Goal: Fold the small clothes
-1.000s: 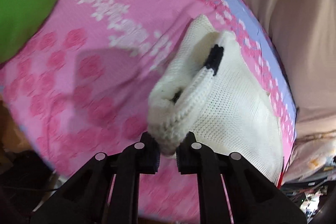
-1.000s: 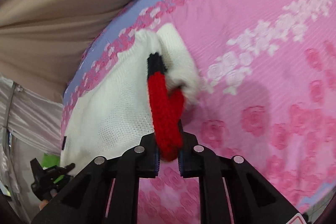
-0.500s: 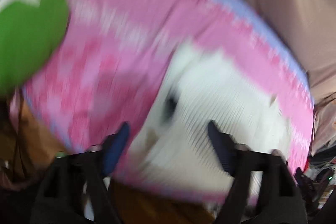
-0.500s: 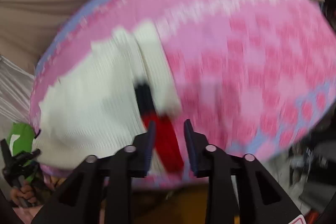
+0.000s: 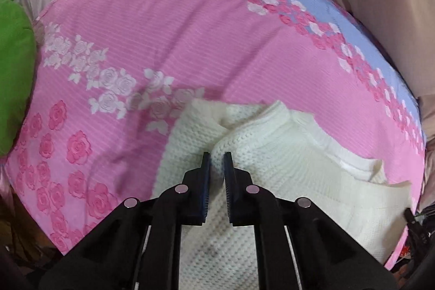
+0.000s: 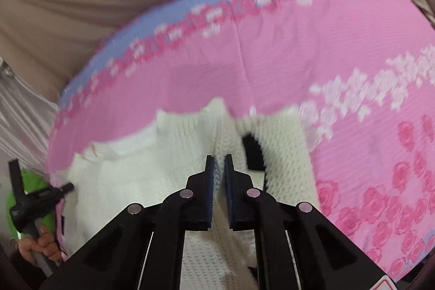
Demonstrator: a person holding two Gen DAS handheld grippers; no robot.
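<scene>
Sweater: the cream knitted sweater (image 5: 285, 181) lies on the bed (image 5: 163, 26), close to its near edge and nearer the right corner in my left view, part folded, with thick layers bunched where my tools meet it.

Left jaws: my left gripper (image 5: 216, 156) has its jaws drawn nearly together with a ridge of cream knit between the tips. I judge it a pinch on that fold, though the gap is narrow and I cannot see how deep the cloth sits.

Right jaws: my right gripper (image 6: 218, 159) shows the same narrow gap over a raised cream ridge, just beside a black patch (image 6: 252, 154) of the knit. This view is blurred, so I cannot tell whether it truly holds cloth.

Risk, slip: chunky knit compresses, so a shallow pinch could let the fold drop mid-carry.

Risk, layers: either tip could catch only the top layer, and the fold would open unevenly.

Risk, edge: the sweater sits near the bed's near edge, so a pull toward me could drag it off.

Risk, sheet: pinching too low could catch the pink sheet (image 6: 299, 50) as well.
</scene>
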